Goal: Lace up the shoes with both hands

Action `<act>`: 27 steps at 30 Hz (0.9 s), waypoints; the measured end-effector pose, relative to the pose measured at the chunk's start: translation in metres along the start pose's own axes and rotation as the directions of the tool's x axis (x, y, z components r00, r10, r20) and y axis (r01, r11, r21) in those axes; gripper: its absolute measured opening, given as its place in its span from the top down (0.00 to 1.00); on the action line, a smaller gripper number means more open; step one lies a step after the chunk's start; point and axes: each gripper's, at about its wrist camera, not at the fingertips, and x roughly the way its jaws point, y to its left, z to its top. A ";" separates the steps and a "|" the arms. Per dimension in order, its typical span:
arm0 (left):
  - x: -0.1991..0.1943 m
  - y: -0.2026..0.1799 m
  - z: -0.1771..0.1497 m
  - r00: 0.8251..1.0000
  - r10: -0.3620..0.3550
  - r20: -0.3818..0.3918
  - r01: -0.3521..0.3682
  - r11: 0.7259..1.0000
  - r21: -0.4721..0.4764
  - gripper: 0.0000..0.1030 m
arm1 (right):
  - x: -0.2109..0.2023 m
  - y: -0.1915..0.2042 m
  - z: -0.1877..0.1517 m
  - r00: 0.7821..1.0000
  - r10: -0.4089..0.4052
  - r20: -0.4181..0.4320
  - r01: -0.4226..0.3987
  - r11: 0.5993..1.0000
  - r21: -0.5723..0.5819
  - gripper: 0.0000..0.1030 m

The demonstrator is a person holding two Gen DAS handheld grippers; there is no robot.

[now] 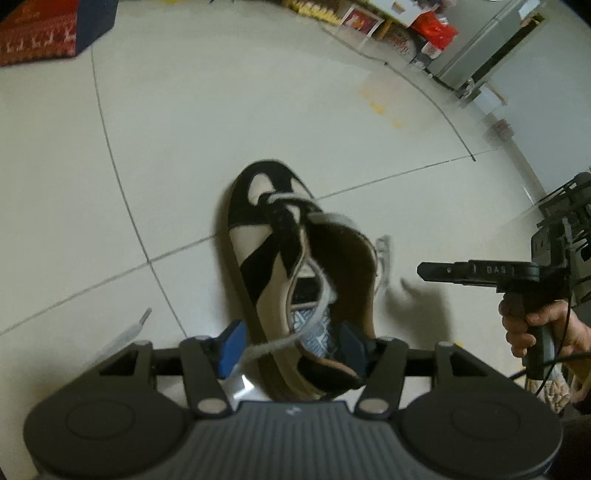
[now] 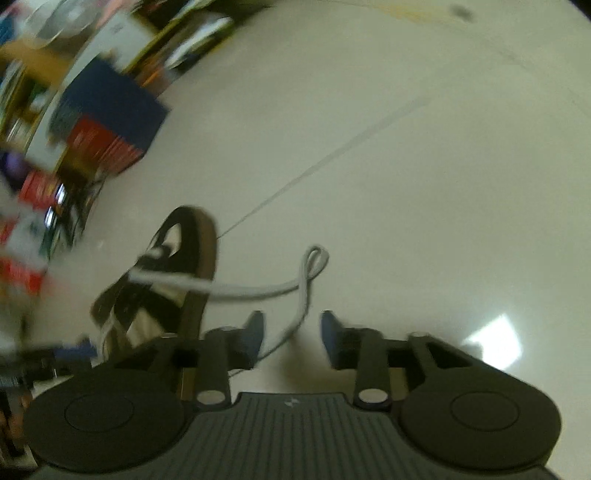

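A black and cream shoe (image 1: 266, 251) with a brown sole lies on the tiled floor, toe pointing away. My left gripper (image 1: 291, 345) is open, and its blue pads straddle the shoe's heel end. The white lace (image 1: 314, 291) runs from the front eyelets back over the opening toward the left pad (image 1: 231, 347). My right gripper (image 2: 293, 334) is open just above the floor to the right of the shoe (image 2: 184, 258). The lace's other end (image 2: 303, 288) loops on the floor and passes loosely between its fingers. In the left wrist view a hand (image 1: 532, 325) holds that gripper (image 1: 424, 271).
A red and blue box (image 1: 48, 29) stands at the far left of the floor, also seen as the box (image 2: 110, 110) in the blurred right wrist view. A grey cabinet (image 1: 480, 48) and clutter line the far wall. A black rack (image 1: 565, 221) stands at right.
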 end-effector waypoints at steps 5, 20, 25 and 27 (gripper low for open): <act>-0.004 -0.007 -0.003 0.995 0.029 0.096 -0.032 0.999 0.028 0.21 | 0.008 0.033 -0.007 0.999 0.000 -0.036 -0.008 0.972 -0.236 0.62; -0.002 -0.020 -0.001 0.997 0.028 0.070 -0.038 0.990 0.138 0.17 | 0.060 0.116 -0.060 0.974 -0.086 -0.207 -0.138 0.500 -0.855 0.63; 0.001 -0.025 0.001 0.998 0.010 0.059 -0.018 0.990 0.142 0.17 | 0.070 0.120 -0.062 0.967 -0.125 -0.223 -0.153 0.414 -0.897 0.83; 0.002 -0.024 0.002 0.999 0.012 0.051 -0.019 0.990 0.140 0.18 | 0.069 0.116 -0.055 0.969 -0.130 -0.209 -0.129 0.452 -0.882 0.95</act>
